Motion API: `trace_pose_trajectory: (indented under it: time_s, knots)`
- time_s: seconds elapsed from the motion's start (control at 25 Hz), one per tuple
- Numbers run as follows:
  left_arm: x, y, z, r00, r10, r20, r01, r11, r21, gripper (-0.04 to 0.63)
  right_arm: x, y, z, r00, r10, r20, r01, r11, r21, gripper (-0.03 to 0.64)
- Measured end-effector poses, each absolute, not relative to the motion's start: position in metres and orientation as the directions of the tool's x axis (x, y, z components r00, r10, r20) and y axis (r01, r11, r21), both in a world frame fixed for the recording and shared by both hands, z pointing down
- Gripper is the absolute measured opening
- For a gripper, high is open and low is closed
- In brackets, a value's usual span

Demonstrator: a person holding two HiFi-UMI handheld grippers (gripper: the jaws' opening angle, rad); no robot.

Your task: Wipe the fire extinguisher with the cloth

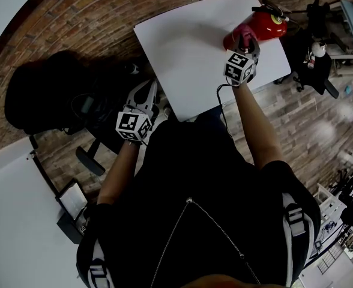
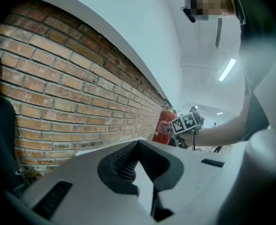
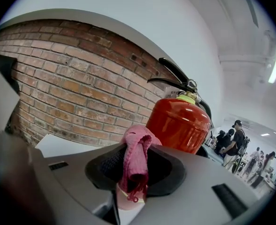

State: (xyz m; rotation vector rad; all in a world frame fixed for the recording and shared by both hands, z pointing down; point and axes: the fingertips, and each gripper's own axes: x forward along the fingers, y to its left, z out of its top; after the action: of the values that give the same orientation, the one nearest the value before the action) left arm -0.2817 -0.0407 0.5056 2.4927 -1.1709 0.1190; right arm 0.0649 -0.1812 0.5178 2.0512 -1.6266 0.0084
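Note:
A red fire extinguisher [image 1: 268, 24] with a black handle stands on the far right corner of the white table [image 1: 182, 53]. My right gripper [image 1: 247, 41] is shut on a pink cloth [image 1: 235, 38], holding it against the extinguisher's near side. In the right gripper view the cloth [image 3: 135, 156] hangs bunched between the jaws just in front of the red cylinder [image 3: 178, 123]. My left gripper [image 1: 147, 90] hovers off the table's near left edge, shut and empty [image 2: 139, 172]. In its own view the extinguisher [image 2: 165, 114] shows far off.
A black office chair [image 1: 44, 95] stands left of the table, near my left gripper. A brick wall [image 3: 72, 88] runs behind the table. A second white tabletop [image 1: 8, 221] lies at the lower left. Several people [image 3: 234, 142] stand far back on the right.

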Motion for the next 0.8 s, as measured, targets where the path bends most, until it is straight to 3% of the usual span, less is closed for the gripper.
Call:
trace_pose_trajectory:
  time_s: [0.8]
  knots:
    - [-0.278,-0.037,0.514,0.646,-0.708,0.285,-0.762,-0.577,0.294,0.017,0.065,-0.182,0.577,0.262,-0.881,0.394,-0.914,-0.096,0.393,0.109]
